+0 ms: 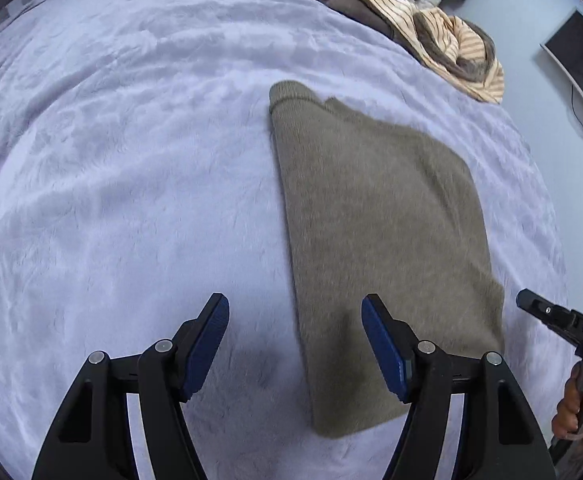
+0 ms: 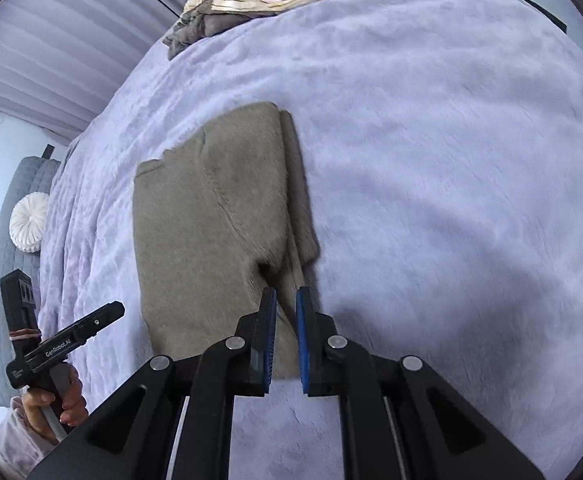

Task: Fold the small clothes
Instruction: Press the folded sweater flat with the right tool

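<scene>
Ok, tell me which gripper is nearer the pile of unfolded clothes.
Neither clearly. Both the left gripper and the right gripper hang at the near end of the folded sweater, with the clothes pile far beyond it.
</scene>
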